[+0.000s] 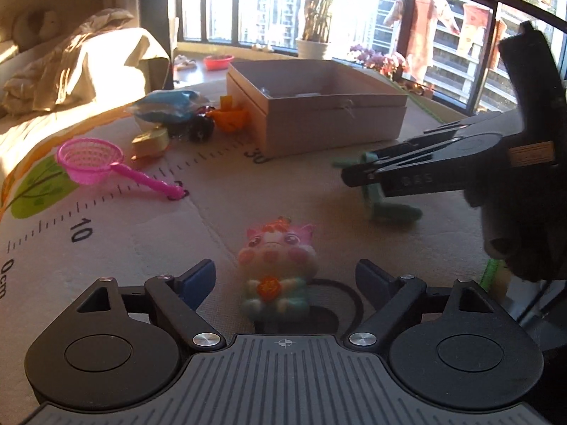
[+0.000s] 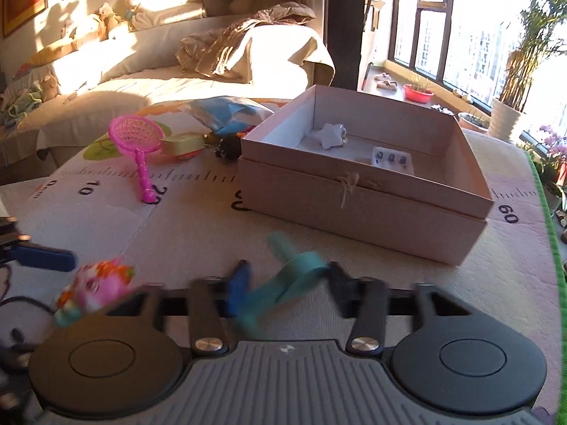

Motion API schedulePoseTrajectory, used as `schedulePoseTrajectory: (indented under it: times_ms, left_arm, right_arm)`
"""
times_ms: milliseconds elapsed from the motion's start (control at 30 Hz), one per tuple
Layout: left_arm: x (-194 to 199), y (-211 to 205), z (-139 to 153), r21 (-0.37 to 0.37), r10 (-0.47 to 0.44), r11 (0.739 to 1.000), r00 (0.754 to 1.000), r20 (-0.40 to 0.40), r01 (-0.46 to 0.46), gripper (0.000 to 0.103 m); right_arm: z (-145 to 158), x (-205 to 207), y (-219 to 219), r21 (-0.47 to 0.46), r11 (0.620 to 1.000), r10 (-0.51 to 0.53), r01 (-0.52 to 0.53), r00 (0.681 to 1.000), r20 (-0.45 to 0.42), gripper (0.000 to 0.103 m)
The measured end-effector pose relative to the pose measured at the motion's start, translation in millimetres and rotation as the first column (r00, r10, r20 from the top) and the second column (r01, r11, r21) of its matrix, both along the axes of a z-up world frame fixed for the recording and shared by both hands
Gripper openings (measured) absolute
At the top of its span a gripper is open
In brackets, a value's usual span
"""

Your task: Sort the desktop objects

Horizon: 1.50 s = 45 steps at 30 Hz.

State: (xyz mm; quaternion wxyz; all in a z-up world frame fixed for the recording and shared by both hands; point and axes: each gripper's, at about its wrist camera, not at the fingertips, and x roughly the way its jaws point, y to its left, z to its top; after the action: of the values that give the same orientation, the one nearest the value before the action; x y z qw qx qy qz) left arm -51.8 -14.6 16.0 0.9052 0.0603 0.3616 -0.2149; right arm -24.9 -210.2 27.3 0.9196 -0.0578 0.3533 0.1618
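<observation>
Two pick-ups in hand at once, midway through sorting toys from the ruler-printed play mat (image 2: 198,233) into the open pink cardboard box (image 2: 365,209). Left gripper (image 1: 285,278) spread wide, blue pads clear on either side of the small pink piggy figurine in a green outfit (image 1: 276,269), nothing gripped yet; figurine upright on the mat, right between the open fingers and close to the gripper body. Right gripper (image 2: 287,283) narrowed around a teal bent plastic piece, shaped like a clip or toy stand (image 2: 294,276); blurred in the right wrist view, so hard to tell whether the pads truly press on it, though seen from the left wrist view the teal piece sits at the fingertips with its foot low on the mat. Box just beyond the teal piece, already holding a white star-shaped item (image 2: 331,135) and a small white blister card with dark dots (image 2: 391,160). Well apart, left of the box: a magenta plastic toy strainer with a long handle (image 2: 136,141), a blue wrapped packet (image 2: 230,111) and a few small bits, unsorted. Next, by judgement: squeeze the left fingers on the figurine's body, confirm the right grip, then lift over the near wall of the box and release inside. Risk of the figurine tipping if pinched off-centre.
</observation>
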Motion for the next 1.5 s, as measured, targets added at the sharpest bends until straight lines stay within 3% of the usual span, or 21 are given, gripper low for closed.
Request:
schedulePoseTrajectory:
  times_ms: [133,267,300,333,367,400,600,700,767,800,900,1033,1200,1367,1500]
  left_arm:
    - [4.0,-9.2,-5.0,0.037,0.019,0.999,1.000,-0.004,-0.019,0.084]
    - [6.0,-12.7,-9.1,0.058,0.045,0.997,0.999,-0.008,-0.045,0.073]
    - [5.4,-12.4,-9.0,0.059,0.050,0.997,0.999,-0.005,-0.049,0.073]
    - [5.0,-12.3,-8.4,0.060,0.051,0.997,0.999,-0.002,-0.050,0.068]
    - [4.1,-11.5,-8.0,0.060,0.050,0.997,0.999,-0.002,-0.050,0.063]
    - [3.1,-10.9,-7.7,0.059,0.049,0.997,0.999,-0.002,-0.049,0.063]
    - [0.9,-12.2,-8.1,0.059,0.058,0.997,0.998,-0.001,-0.058,0.068]
    - [1.5,-13.2,-8.8,0.053,0.062,0.997,0.998,-0.003,-0.062,0.070]
    - [1.7,-13.6,-9.0,0.054,0.063,0.997,0.998,-0.002,-0.063,0.070]
    - [1.7,-14.1,-9.0,0.055,0.064,0.996,0.998,-0.002,-0.064,0.070]
    - [2.2,-15.4,-8.3,0.056,0.062,0.997,0.998,-0.003,-0.061,0.068]
    - [1.8,-18.8,-6.9,0.063,0.046,0.997,0.999,0.006,-0.047,0.054]
    - [4.9,-29.9,5.7,0.060,-0.007,0.998,0.999,0.032,0.005,0.052]
    - [26.7,-45.9,51.5,0.033,-0.051,0.998,0.985,0.166,0.046,0.052]
    - [64.8,-66.5,80.6,0.015,-0.071,0.997,0.963,0.262,0.069,0.052]
  right_arm:
    - [13.8,-18.4,-16.1,0.013,1.000,0.002,-0.002,1.000,0.011,0.032]
    - [13.5,-28.2,-23.2,-0.003,1.000,-0.006,0.006,1.000,0.030,0.032]
    - [12.0,-30.6,-23.9,-0.002,1.000,0.000,0.000,0.999,0.032,0.038]
    - [10.0,-33.5,-23.9,-0.003,1.000,0.011,-0.011,0.999,0.036,0.049]
    - [8.0,-36.8,-23.2,-0.005,1.000,0.019,-0.018,0.999,0.043,0.053]
    - [6.2,-39.6,-22.3,-0.006,1.000,0.027,-0.027,0.999,0.046,0.058]
    - [0.4,-40.8,-19.7,0.038,0.999,0.018,-0.020,0.999,0.051,0.059]
    - [-1.7,-28.5,-15.7,0.071,0.997,0.011,-0.013,1.000,0.029,0.056]
    - [-5.3,-19.8,-10.8,0.090,0.996,0.016,-0.015,1.000,0.000,0.046]
    - [-7.4,-15.5,-8.1,0.088,0.996,0.017,-0.016,1.000,-0.019,0.031]
    - [-7.7,-13.0,-1.6,0.051,0.999,0.000,0.001,1.000,-0.028,0.018]
    - [5.0,-29.6,-8.8,0.038,0.999,0.010,-0.011,1.000,0.016,0.015]
    - [29.3,-44.1,-30.7,0.085,0.996,0.000,-0.003,0.999,0.045,0.011]
    - [69.4,-45.1,-58.8,0.181,0.983,-0.056,0.032,0.990,0.131,0.011]
    - [100.6,-39.4,-76.3,0.204,0.977,-0.108,0.060,0.966,0.235,0.011]
